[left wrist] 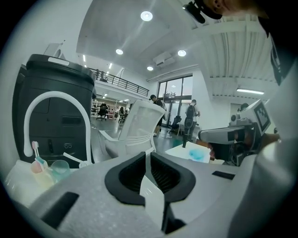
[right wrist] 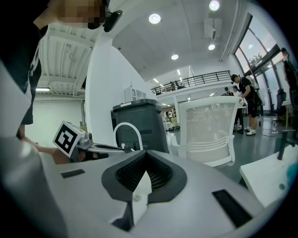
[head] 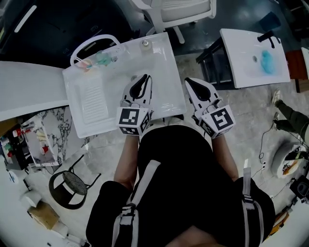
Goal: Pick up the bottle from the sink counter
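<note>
A white sink counter (head: 159,58) lies in front of me in the head view. A small round grey-topped thing (head: 145,43) stands at its far edge; I cannot tell whether it is the bottle. My left gripper (head: 143,78) hovers over the basin's near right part, jaws shut and empty. My right gripper (head: 189,82) hangs just off the counter's right edge, also shut and empty. In the left gripper view the jaws (left wrist: 148,155) meet with nothing between them. The right gripper view shows the same (right wrist: 145,152).
A pastel cup and toothbrush (head: 99,59) sit under a white arched faucet (head: 91,44) at the counter's far left. A white chair (head: 178,12) stands beyond. A second sink counter (head: 241,72) with a blue cloth (head: 266,60) is at the right. A black stool (head: 70,188) is near left.
</note>
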`<state>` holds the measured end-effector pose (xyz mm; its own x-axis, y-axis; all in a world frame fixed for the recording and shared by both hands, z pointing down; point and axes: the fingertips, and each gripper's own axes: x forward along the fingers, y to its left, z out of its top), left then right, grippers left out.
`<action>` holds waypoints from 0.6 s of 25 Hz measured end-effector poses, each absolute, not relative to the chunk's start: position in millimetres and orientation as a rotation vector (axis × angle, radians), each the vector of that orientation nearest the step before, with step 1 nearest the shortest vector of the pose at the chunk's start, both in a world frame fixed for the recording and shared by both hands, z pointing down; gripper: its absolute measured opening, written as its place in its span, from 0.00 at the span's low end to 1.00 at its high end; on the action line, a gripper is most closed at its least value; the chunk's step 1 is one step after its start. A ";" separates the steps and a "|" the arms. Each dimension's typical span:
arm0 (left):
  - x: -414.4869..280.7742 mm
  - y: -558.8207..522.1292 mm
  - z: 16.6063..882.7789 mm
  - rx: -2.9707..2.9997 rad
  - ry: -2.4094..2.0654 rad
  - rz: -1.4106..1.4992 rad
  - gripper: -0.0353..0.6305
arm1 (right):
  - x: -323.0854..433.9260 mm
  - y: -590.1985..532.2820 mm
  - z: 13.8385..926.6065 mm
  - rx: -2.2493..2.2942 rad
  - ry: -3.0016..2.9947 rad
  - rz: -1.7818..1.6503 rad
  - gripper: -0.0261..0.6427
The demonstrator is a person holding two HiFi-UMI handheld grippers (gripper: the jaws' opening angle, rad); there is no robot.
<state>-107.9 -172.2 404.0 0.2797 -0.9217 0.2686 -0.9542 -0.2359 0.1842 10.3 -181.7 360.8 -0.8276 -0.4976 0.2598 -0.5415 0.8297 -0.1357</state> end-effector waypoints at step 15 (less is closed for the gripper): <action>-145.0 -228.6 465.5 2.299 -1.565 0.218 0.15 | -15.8 -204.2 395.1 0.940 -2.666 0.372 0.04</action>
<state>-145.0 -228.6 465.5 0.3782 -0.8692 0.3185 -0.9232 -0.3288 0.1992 -15.8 -204.2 395.1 -0.7454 -0.5665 0.3515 -0.6411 0.7537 -0.1447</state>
